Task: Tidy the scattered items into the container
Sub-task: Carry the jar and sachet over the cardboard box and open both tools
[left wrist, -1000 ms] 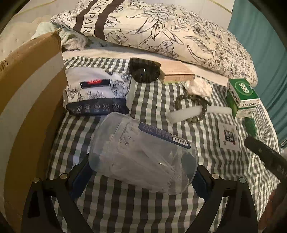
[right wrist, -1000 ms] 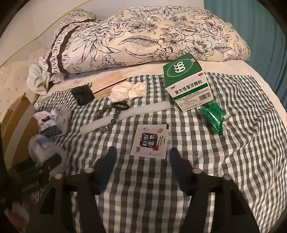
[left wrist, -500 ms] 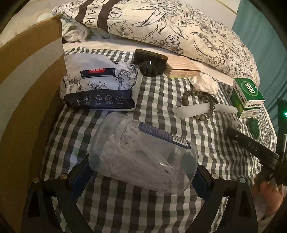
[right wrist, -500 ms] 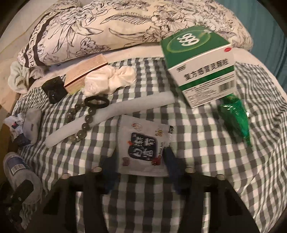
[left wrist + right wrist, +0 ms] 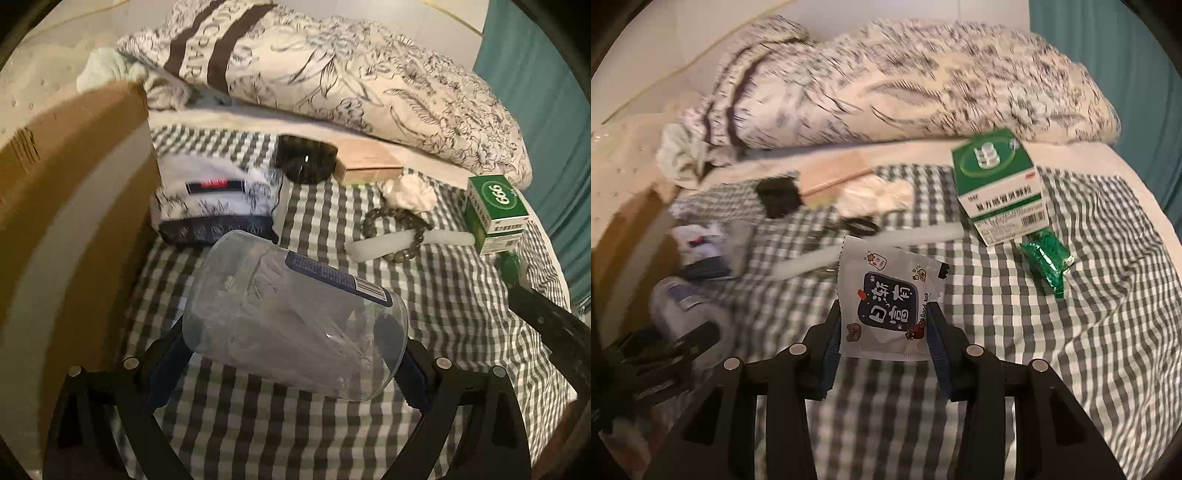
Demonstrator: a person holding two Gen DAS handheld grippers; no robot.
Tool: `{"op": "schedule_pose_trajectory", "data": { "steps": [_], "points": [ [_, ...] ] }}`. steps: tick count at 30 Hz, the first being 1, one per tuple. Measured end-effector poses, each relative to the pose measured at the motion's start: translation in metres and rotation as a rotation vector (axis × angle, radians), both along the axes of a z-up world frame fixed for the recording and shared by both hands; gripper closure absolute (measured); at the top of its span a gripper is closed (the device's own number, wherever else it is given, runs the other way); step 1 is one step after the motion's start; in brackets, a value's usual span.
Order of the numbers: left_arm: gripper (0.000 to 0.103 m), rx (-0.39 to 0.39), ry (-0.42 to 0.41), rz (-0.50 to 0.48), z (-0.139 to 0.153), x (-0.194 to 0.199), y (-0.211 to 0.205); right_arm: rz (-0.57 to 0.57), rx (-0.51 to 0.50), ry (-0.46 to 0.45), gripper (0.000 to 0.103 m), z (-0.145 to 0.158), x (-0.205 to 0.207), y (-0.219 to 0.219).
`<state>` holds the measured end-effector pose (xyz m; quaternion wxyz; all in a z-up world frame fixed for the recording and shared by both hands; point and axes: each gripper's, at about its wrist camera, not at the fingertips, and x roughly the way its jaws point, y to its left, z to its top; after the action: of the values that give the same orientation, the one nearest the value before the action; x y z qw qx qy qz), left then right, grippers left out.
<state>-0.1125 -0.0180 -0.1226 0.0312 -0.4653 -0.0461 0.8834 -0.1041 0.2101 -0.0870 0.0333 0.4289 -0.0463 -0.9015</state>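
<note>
Beside the cardboard box (image 5: pixel 70 206), a clear jar (image 5: pixel 295 325) is clamped by the left gripper (image 5: pixel 291 354). Only the right view shows the sachet (image 5: pixel 886 295) pinched by the right gripper (image 5: pixel 884 332).

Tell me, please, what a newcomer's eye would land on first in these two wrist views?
Probably the clear plastic jar lying sideways between the left gripper's fingers, beside the cardboard box. Next, the white cartoon sachet pinched upright in the right gripper, with the green medicine box standing behind it on the checked cloth.
</note>
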Motion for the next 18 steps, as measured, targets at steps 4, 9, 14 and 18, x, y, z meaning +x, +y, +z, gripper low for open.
{"op": "schedule_pose_trajectory", "data": {
  "steps": [4,9,14,18],
  "points": [
    [0.006,0.005,0.055,-0.002,0.028,0.011,-0.001,0.052,-0.018,0.036,0.061,0.028,0.019,-0.012],
    [0.006,-0.010,0.102,0.026,0.066,0.021,-0.013,0.104,-0.063,0.082,0.061,0.063,0.036,-0.026],
    [0.006,-0.026,0.156,0.076,0.108,0.032,-0.047,0.175,-0.071,0.130,0.061,0.091,0.047,-0.055],
    [0.006,-0.007,0.188,0.136,0.130,0.044,-0.084,0.253,-0.083,0.163,0.061,0.111,0.052,-0.091]
  ]
}}
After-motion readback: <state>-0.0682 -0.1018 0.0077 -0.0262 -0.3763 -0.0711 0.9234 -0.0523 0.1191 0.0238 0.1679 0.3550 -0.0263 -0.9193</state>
